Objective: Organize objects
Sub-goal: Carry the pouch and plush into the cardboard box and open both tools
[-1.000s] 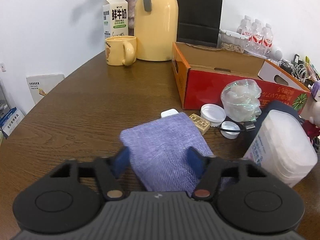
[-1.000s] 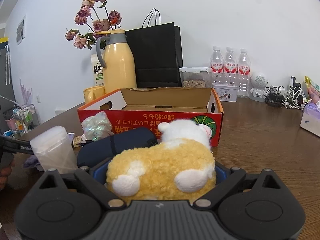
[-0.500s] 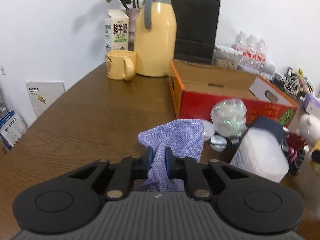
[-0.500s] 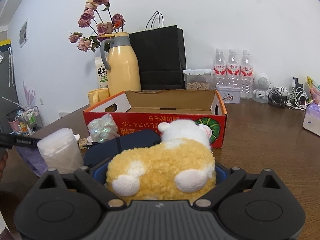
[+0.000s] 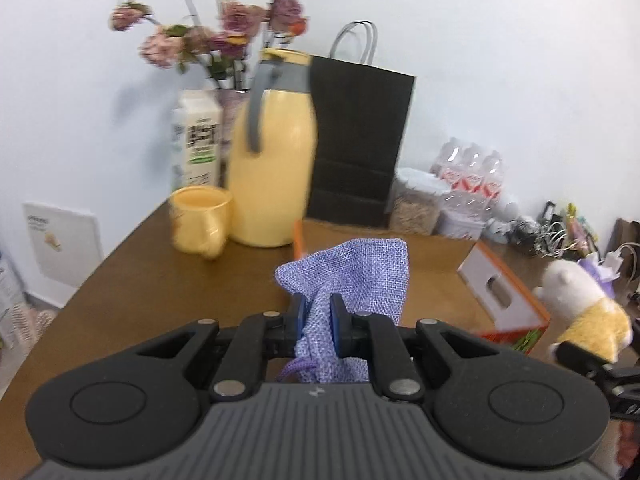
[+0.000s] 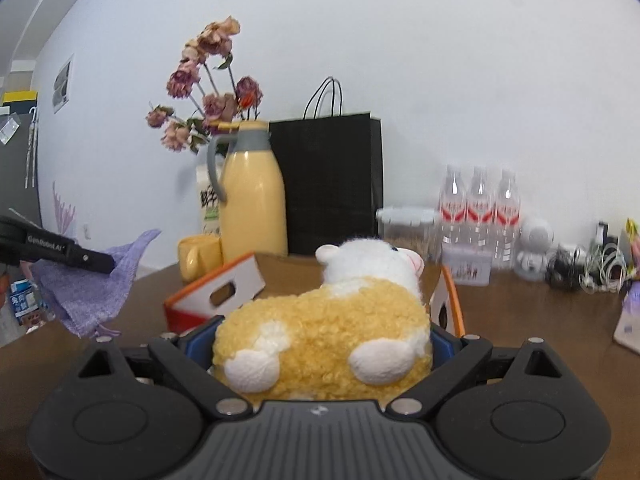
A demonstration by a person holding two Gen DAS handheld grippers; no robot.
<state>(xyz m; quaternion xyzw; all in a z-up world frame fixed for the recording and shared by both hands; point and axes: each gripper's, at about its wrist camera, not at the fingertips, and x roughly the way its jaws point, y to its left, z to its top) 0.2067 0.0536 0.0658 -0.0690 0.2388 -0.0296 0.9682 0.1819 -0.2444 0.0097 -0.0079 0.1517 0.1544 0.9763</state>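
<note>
My left gripper (image 5: pixel 318 316) is shut on a purple woven pouch (image 5: pixel 360 276), pinching its gathered end so the cloth stands up over the table. The same pouch (image 6: pixel 94 288) hangs at the left of the right wrist view under the left gripper's black finger (image 6: pixel 86 258). My right gripper (image 6: pixel 322 344) is shut on a yellow and white plush sheep (image 6: pixel 332 328), held above the table; the sheep (image 5: pixel 588 308) also shows at the right edge of the left wrist view. An open red and orange cardboard box (image 6: pixel 218 294) lies just beyond both grippers.
At the back stand a yellow thermos jug (image 5: pixel 272 176), a yellow mug (image 5: pixel 200 220), a milk carton (image 5: pixel 196 144), dried flowers (image 5: pixel 216 32) and a black paper bag (image 5: pixel 360 140). Water bottles (image 6: pixel 478 208), a plastic container (image 6: pixel 408 224) and tangled cables (image 6: pixel 588 264) crowd the back right.
The left gripper closed on the purple pouch and lifted it off the table. The right gripper rose with the plush sheep. The items by the box dropped out of view.
</note>
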